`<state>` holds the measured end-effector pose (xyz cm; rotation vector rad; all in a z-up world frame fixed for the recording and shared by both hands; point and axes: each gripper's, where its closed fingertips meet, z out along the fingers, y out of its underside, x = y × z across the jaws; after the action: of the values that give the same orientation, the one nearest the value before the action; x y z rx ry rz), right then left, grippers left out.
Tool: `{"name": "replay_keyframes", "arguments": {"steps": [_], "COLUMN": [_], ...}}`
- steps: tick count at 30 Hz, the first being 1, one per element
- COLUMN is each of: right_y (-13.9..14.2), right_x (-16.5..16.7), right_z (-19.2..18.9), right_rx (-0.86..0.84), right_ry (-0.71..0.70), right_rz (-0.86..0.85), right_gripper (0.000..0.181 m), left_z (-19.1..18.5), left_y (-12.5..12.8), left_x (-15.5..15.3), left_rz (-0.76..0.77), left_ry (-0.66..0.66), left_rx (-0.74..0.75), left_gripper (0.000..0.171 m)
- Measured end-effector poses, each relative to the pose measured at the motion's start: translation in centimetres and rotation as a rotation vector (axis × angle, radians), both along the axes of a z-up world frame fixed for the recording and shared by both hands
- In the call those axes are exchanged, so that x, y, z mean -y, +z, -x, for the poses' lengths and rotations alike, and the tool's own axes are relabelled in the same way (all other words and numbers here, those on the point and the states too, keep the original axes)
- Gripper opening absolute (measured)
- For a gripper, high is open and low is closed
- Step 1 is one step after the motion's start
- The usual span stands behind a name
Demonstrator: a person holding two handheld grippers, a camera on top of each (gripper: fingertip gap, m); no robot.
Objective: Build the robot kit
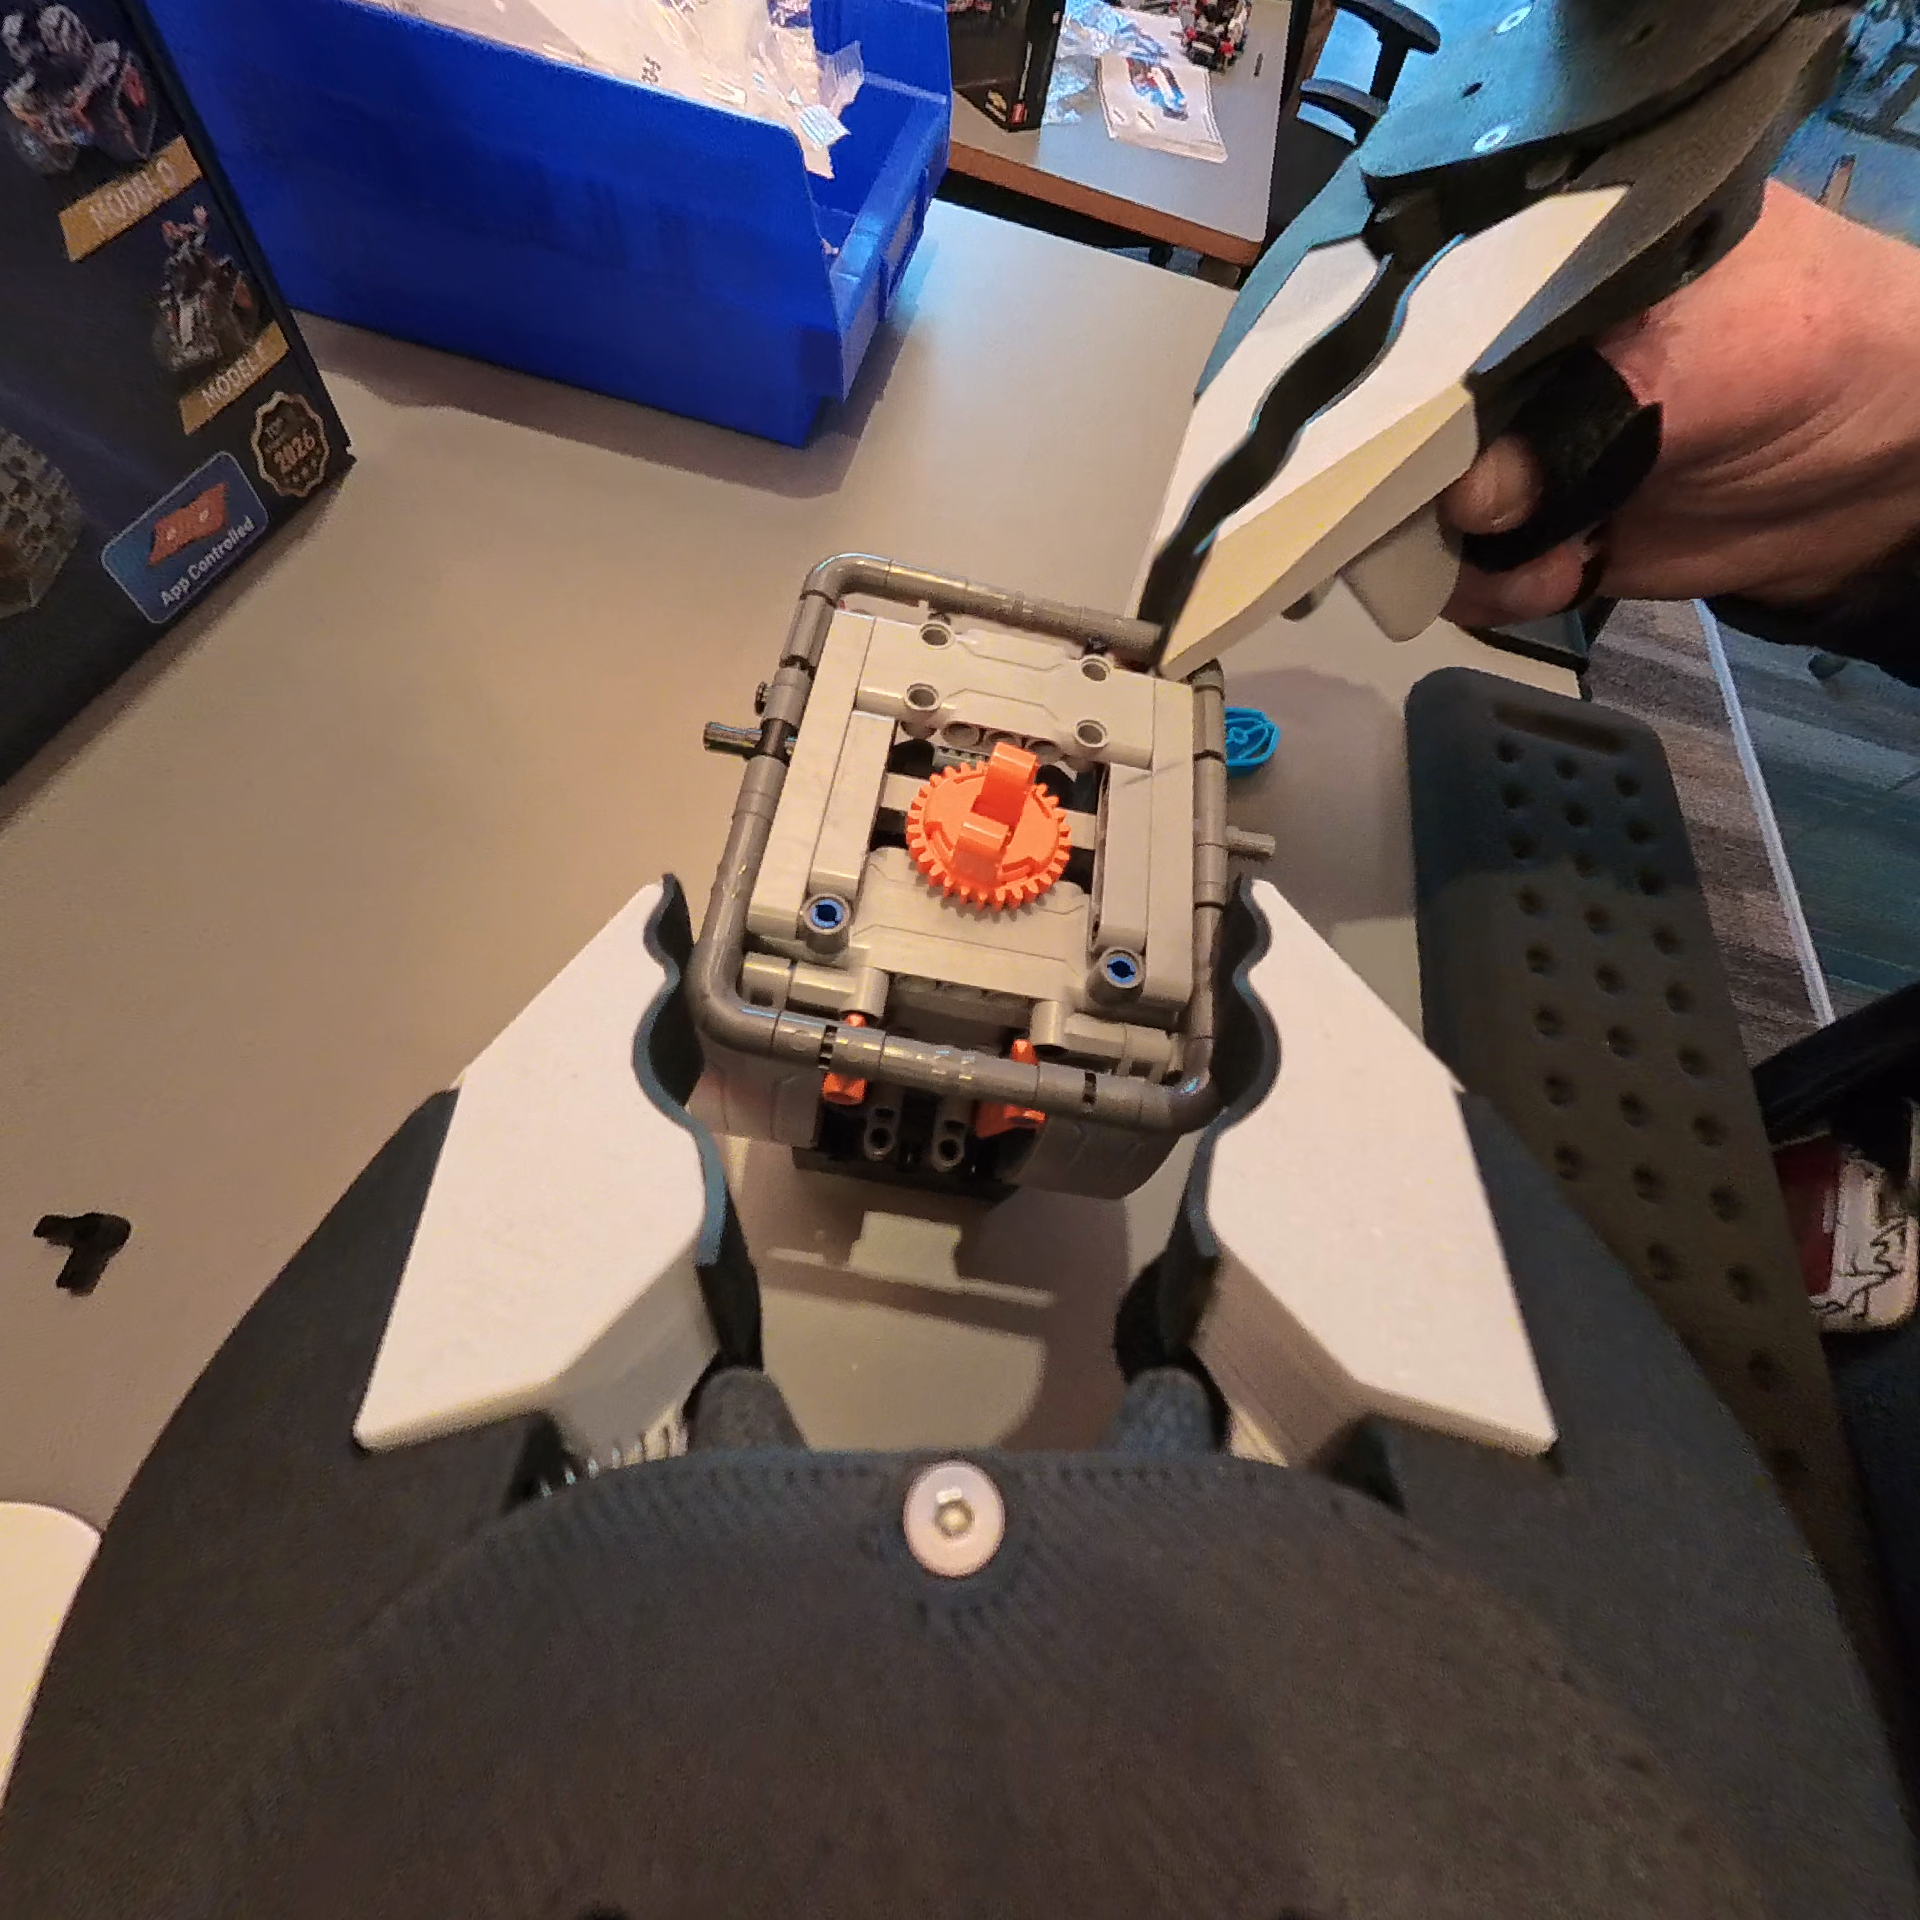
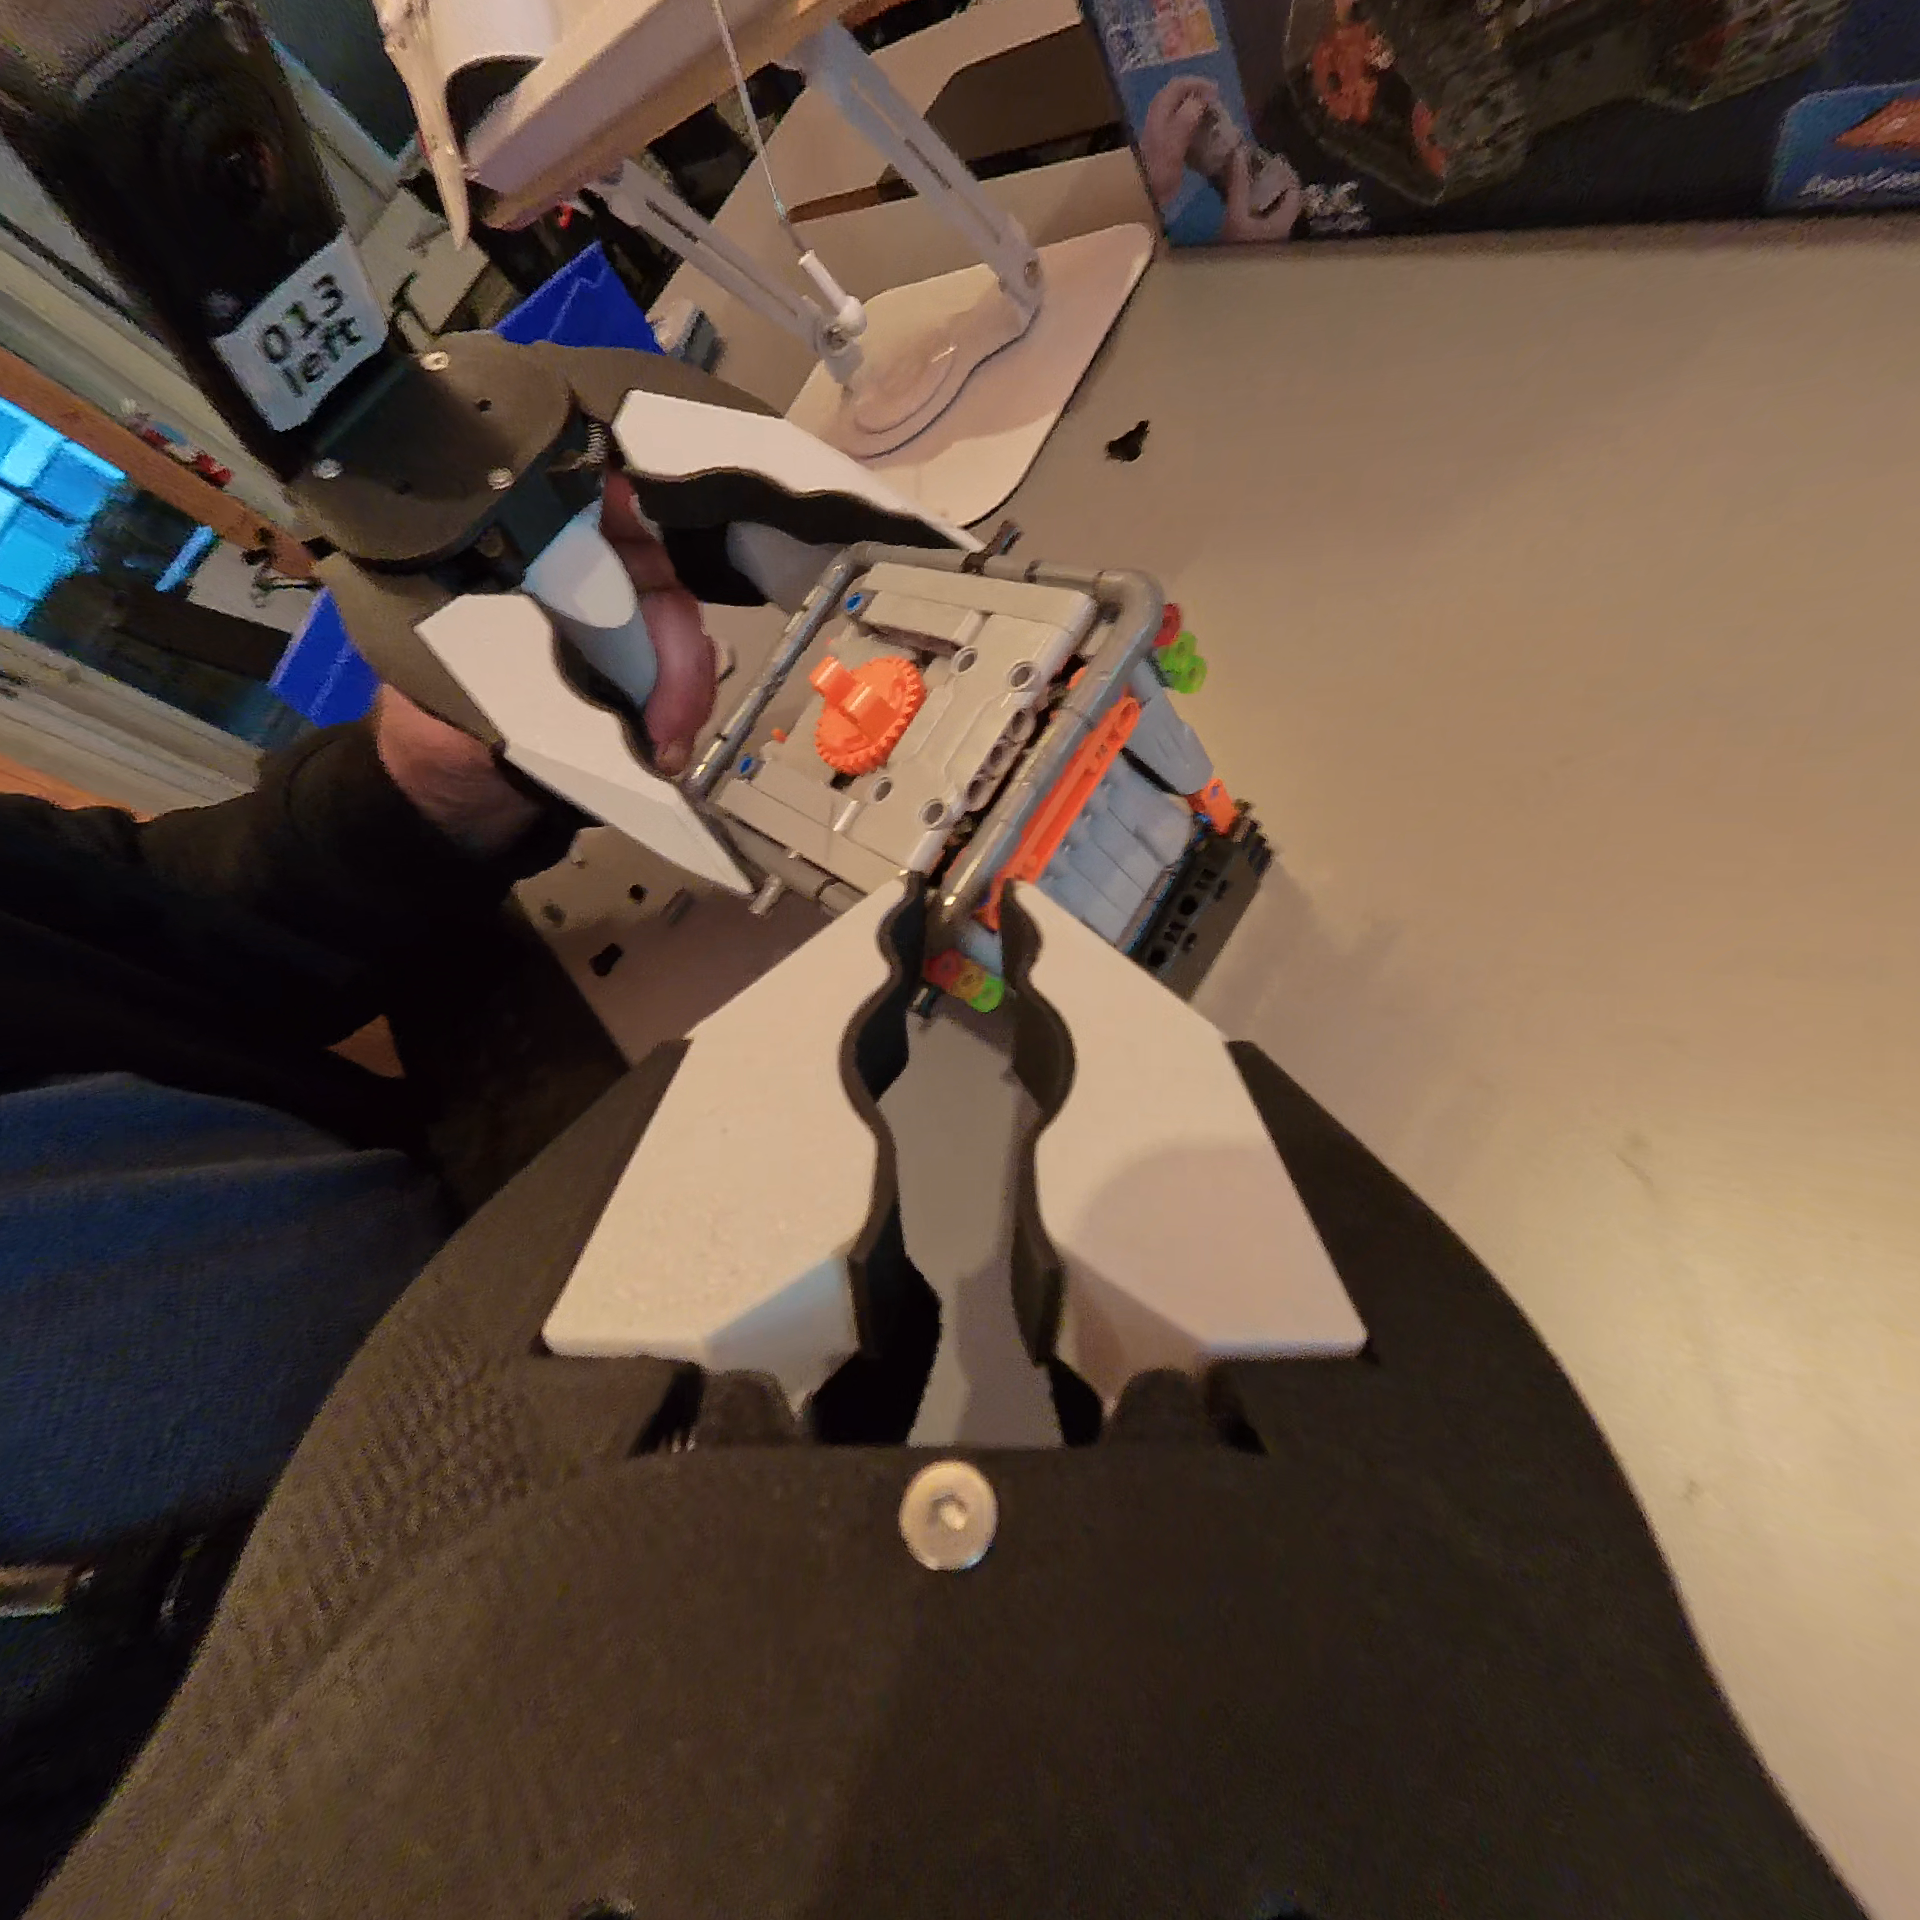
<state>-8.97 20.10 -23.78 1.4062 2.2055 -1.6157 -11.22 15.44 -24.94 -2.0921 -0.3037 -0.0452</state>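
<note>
A grey brick-built box model [image 1: 997, 665] with an orange gear [image 1: 987, 831] on top stands on the grey table [image 1: 416, 727]. My left gripper [image 1: 956, 956] is shut on the model, one finger on each side of its near end. My right gripper [image 1: 1169, 634] comes in from the upper right and meets the grey tube frame [image 1: 935, 577] at the model's far right corner. In the right wrist view the right gripper [image 2: 958, 899] is shut on that tube frame [image 2: 1127, 623] at the corner. The model [image 2: 977, 644] and its orange gear [image 2: 868, 712] lie beyond, with the left gripper [image 2: 862, 717] clamped across it.
A blue bin [image 1: 582, 208] and a dark product box [image 1: 135, 312] stand at the back left. A small black piece [image 1: 78, 1247] lies left, a small blue piece [image 1: 1252, 738] right of the model. A perforated dark chair part [image 1: 1590, 935] is at the right edge. A white lamp base [image 2: 935, 353] stands behind. About 15 centimetres separates my left fingertips from the small black piece [image 1: 78, 1247]. My right wrist view [image 2: 1124, 444] looks at it from another angle.
</note>
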Motion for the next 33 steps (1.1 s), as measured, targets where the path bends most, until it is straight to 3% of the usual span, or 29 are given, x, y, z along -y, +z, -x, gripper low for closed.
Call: {"name": "replay_keyframes", "arguments": {"steps": [5, 9, 15, 23, 26, 27, 33], "right_y": [0.3, 0.0, -0.6, -1.3, -1.4, -1.5, -1.5], "right_x": [-0.5, 0.6, 1.7, 0.8, 0.6, 0.4, 0.3], "right_z": [-1.0, -1.9, -1.5, -1.2, -1.2, -1.0, -0.8], "right_rx": [-0.058, -0.165, -0.208, -0.251, -0.239, -0.239, -0.235], "right_ry": [0.000, 0.009, -0.049, -0.065, -0.056, -0.068, -0.087], "right_rz": [-0.043, -0.179, -0.292, -0.485, -0.507, -0.521, -0.554], "right_gripper": [0.040, 0.047, 0.057, 0.054, 0.051, 0.041, 0.041], "left_z": [-0.3, -0.4, -1.2, -1.5, -1.5, -1.5, -1.4], "left_y": [0.8, 0.7, -1.1, -1.0, -1.0, -1.0, -1.0], "left_x": [1.4, 2.8, 1.9, 0.9, 0.9, 0.8, 0.8], "left_rz": [0.001, 0.004, 0.059, 0.020, 0.010, 0.007, 0.011], "left_ry": [-0.026, -0.098, -0.216, -0.185, -0.174, -0.169, -0.162], "left_rx": [0.004, -0.015, -0.026, -0.052, -0.051, -0.049, -0.043], "left_gripper": [0.099, 0.102, 0.101, 0.100, 0.099, 0.099, 0.099]}}
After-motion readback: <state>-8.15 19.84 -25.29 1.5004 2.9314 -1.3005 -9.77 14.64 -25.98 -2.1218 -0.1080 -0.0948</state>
